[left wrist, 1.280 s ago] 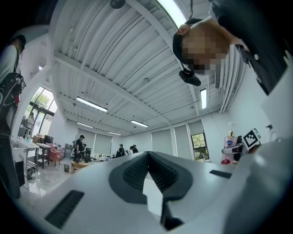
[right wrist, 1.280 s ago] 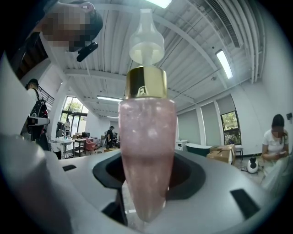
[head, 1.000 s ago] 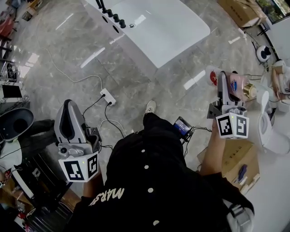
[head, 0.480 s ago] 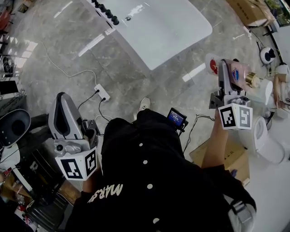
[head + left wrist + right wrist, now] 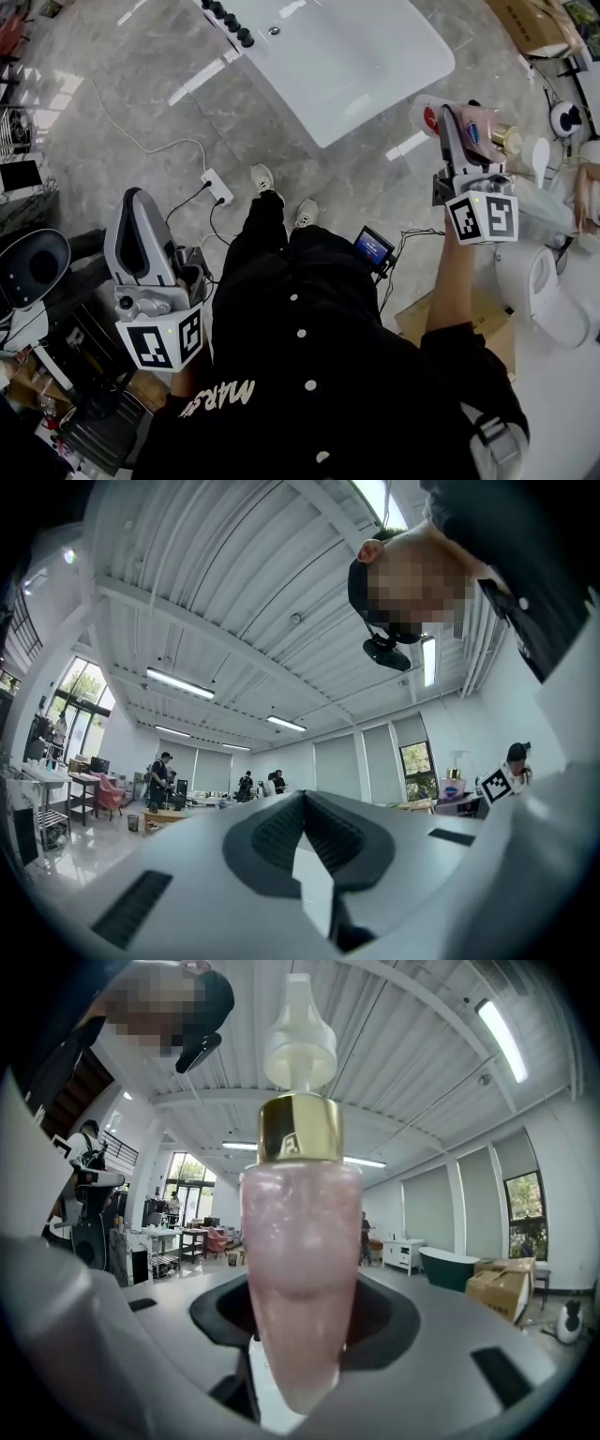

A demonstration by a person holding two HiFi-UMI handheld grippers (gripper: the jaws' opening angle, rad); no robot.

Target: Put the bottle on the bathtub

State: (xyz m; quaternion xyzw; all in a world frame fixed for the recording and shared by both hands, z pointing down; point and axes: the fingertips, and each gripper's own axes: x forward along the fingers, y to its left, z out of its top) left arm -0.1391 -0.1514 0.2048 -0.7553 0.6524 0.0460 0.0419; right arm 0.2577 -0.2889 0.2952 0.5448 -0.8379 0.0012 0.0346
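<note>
Pink pump bottle [image 5: 300, 1269] sits clamped between the fingers of our right gripper [image 5: 457, 150], pump past the fingertips. We judge it rigid, glossy, probably slippery and top-heavy, so best held mid-body. On our left gripper [image 5: 300, 850], the fingers are pressed together, empty. Bathtub [image 5: 347, 56] lies well beyond.

Bathtub [image 5: 361, 61] ahead; bottle [image 5: 481, 131] right of it, in right tongs [image 5: 457, 141]; left tongs [image 5: 139, 211] lower-left.
</note>
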